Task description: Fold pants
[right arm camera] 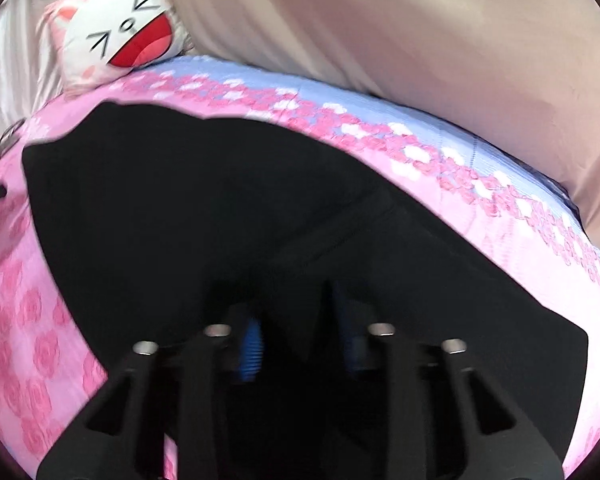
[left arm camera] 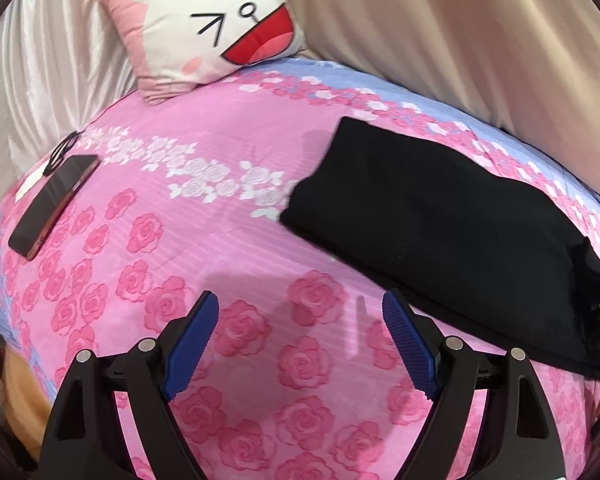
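Note:
The black pants (left arm camera: 428, 224) lie folded flat on the pink rose bedspread (left arm camera: 228, 184), to the right in the left wrist view. My left gripper (left arm camera: 300, 312) is open and empty above the bedspread, just left of the pants' near edge. In the right wrist view the pants (right arm camera: 204, 208) fill the middle of the frame, blurred by motion. My right gripper (right arm camera: 296, 308) is low over the pants with its blue pads (right arm camera: 252, 352) partly apart; black cloth lies between and around them. I cannot tell whether it grips the cloth.
A cat-face pillow (left arm camera: 204, 28) leans at the head of the bed. A phone (left arm camera: 52, 208) and a black hair tie (left arm camera: 62, 150) lie at the bed's left edge. Beige curtains (left arm camera: 460, 40) hang behind the bed.

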Tool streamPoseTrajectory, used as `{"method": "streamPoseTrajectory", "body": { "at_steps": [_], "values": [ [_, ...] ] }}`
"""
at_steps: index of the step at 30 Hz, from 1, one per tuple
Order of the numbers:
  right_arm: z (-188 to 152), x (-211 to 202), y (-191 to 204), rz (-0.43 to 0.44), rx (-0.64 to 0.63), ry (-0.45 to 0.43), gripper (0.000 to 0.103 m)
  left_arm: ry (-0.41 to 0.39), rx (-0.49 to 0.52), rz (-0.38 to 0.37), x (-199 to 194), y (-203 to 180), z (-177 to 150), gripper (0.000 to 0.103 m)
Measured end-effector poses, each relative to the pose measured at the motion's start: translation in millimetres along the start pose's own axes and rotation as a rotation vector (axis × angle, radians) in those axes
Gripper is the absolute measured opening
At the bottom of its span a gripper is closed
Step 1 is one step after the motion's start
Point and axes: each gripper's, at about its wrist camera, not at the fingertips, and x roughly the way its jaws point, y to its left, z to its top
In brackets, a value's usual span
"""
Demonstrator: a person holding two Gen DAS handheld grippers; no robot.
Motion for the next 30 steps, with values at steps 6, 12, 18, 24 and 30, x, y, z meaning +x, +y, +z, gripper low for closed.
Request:
{"method": "streamPoseTrajectory", "body": {
  "at_steps": [6,12,18,24,30],
  "values": [
    [11,14,32,0.031,-0.063,0.013,0.022,0.035,-0.075,-0.029,15,16,9,0.081],
    [11,-13,31,0.093,-0.044,-0.048,0.054,0.052,-0.101,-0.053,21,17,15,0.081],
    [-14,-75,-21,0.074,0.118,-0.140,0.075,0.086,-0.264,-0.211,38,27,29,0.081],
    [-52,-103,-80,-0.052,0.271,-0.137,0.075,0.059,-0.375,-0.252,53,18,54,0.081],
    [-94,-110,-131,-0.078,0.455,-0.128,0.076,0.055,-0.358,-0.204,59,-7,65,0.080]
  ]
}}
